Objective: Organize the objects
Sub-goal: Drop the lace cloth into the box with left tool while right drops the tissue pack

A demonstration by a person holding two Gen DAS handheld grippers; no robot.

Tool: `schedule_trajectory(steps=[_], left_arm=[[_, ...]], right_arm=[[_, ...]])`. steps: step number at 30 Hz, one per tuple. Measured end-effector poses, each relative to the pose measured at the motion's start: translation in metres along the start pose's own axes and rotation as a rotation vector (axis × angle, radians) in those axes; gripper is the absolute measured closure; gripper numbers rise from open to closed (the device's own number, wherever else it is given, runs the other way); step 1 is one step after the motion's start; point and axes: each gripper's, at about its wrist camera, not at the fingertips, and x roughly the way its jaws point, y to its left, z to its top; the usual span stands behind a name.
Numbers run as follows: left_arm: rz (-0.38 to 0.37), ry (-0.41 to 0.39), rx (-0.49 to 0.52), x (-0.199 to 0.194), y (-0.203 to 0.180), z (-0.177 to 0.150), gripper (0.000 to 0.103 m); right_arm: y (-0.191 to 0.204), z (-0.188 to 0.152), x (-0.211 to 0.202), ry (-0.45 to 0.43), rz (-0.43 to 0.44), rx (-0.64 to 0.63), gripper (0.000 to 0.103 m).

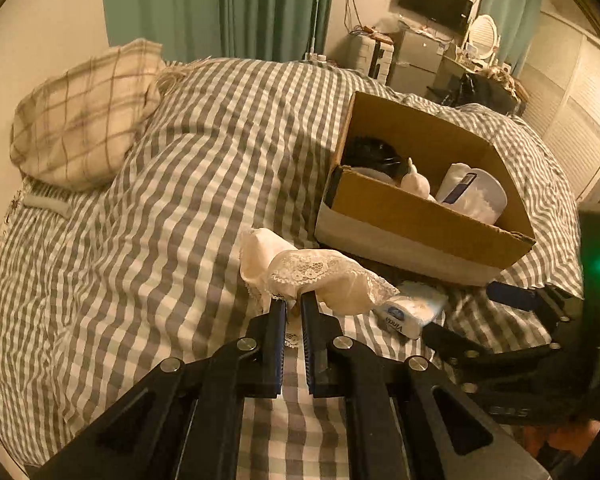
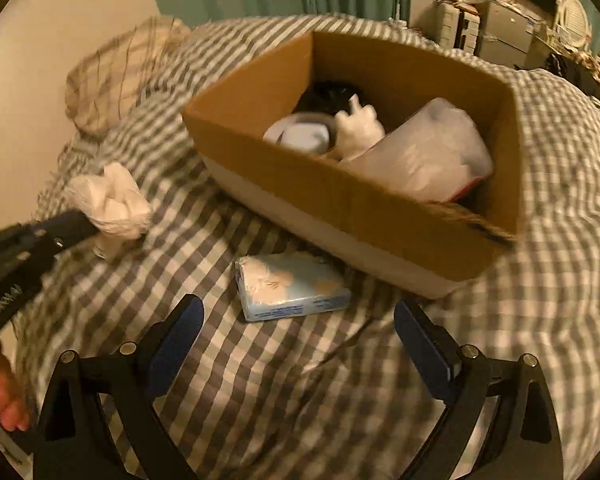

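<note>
left tongs: clamped on cream lace-trimmed fabric bundle, held above the grey-and-white checked bed cover
fabric bundle: long axis runs left-right across the tong tips, lace edge draped to the right; just left of the box
right tongs: wide apart, nothing between them, low over the bed cover
light-blue plastic tissue pack: flat on the bed cover, just in front of the box, long axis left-right in the right wrist view, between the right tong tips
open brown cardboard box: on the bed, holds a clear plastic bag, white items, something black at the back
plaid pillow: far left, at the head of the bed
</note>
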Motion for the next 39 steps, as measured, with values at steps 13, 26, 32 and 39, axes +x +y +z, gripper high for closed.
schedule_trajectory(steps=[13, 26, 32, 39], left_arm=[[-0.012, 0.034, 0.015, 0.014, -0.002, -0.007, 0.095], [0.006, 0.019, 0.04, -0.004, -0.009, -0.011, 0.095], [0.016, -0.042, 0.085, -0.037, -0.021, 0.001, 0.095], [0.031, -0.15, 0.153, -0.075, -0.046, 0.046, 0.095]], right_arm=[[-0.005, 0.005, 0.059, 0.128, 0.0, 0.062, 0.004], [-0.001, -0.027, -0.008, 0.031, -0.034, 0.017, 0.026], [0.008, -0.031, -0.078, -0.099, -0.041, -0.045, 0.026], [0.014, 0.002, -0.14, -0.215, -0.059, -0.095, 0.027]])
